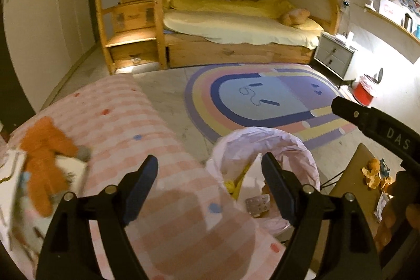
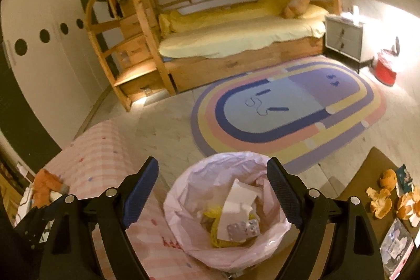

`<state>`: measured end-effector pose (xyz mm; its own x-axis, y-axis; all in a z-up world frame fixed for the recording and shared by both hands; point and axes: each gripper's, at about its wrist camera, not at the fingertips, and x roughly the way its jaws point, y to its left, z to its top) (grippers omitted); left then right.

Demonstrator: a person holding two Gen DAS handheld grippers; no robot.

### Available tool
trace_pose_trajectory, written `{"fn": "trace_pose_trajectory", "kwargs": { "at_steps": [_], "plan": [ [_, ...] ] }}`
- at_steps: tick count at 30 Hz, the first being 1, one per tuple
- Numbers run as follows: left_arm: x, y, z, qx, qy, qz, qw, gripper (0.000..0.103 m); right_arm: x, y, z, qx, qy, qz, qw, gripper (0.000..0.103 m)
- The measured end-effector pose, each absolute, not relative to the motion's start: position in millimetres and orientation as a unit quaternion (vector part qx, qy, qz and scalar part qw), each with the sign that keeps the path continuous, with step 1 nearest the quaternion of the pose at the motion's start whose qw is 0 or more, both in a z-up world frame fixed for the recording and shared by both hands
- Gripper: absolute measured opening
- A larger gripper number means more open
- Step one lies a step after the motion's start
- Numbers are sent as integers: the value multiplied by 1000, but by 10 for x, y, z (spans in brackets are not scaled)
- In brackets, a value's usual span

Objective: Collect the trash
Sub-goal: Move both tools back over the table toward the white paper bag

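A trash bin lined with a pink bag (image 2: 225, 243) stands below my right gripper (image 2: 212, 196), which is open and empty right above it. Inside lie white paper (image 2: 237, 204), a pill blister (image 2: 242, 228) and something yellow (image 2: 212, 214). The bin also shows in the left wrist view (image 1: 262, 148). My left gripper (image 1: 210, 188) is open and empty over the edge of the pink bed (image 1: 118, 122), left of the bin. Orange peels (image 2: 380, 201) lie on a brown table (image 2: 367, 175) at the right. The right gripper's body (image 1: 367, 120) crosses the left wrist view.
An orange plush toy (image 1: 42, 159) lies on the pink bed. A rainbow rug (image 2: 288, 106) covers the floor ahead, with a wooden bunk bed (image 2: 236, 30) behind it. A grey nightstand (image 2: 344, 38) and a red bin (image 2: 384, 70) stand far right.
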<state>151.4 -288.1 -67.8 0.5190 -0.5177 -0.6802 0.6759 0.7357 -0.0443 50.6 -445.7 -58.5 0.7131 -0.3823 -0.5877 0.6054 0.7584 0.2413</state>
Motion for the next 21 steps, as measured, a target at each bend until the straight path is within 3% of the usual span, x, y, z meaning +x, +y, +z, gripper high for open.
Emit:
{"fn": "trace_pose_trajectory", "kwargs": {
  "at_steps": [6,21],
  "plan": [
    [1380,-2452,-482,108,324,-326,882,79,543,-4168,-438,206,235,-247,917,84],
    [1438,-914,-209,74,295,-184,935,81,1103,-2883,-306,129,265,-92,951,84]
  ]
}}
